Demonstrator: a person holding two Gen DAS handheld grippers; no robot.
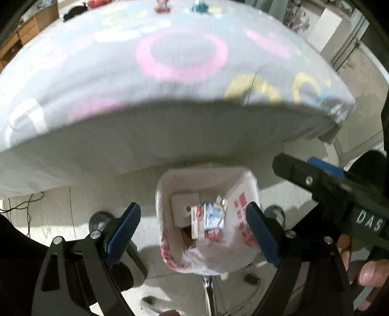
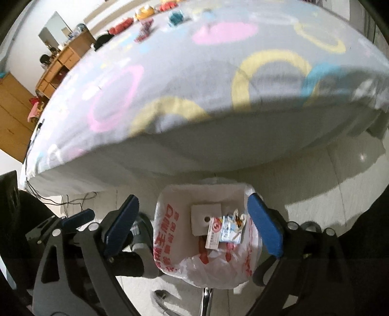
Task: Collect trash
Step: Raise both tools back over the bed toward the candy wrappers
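A small bin lined with a white bag with red print (image 1: 240,218) stands on the floor below the bed edge; it also shows in the right wrist view (image 2: 170,231). Inside lie a white card with a hole (image 1: 183,206), a red-and-white box (image 1: 197,224) and a blue-and-white packet (image 1: 212,216), also seen from the right wrist (image 2: 229,229). My left gripper (image 1: 193,233) is open and empty above the bin. My right gripper (image 2: 193,223) is open and empty above it too, and appears in the left view (image 1: 316,175).
A bed with a grey sheet printed with pink and yellow rings (image 1: 182,56) overhangs the bin. Toys (image 2: 145,12) lie at its far side. Cables (image 2: 73,199) run on the floor at left. Wooden drawers (image 2: 60,63) stand beyond.
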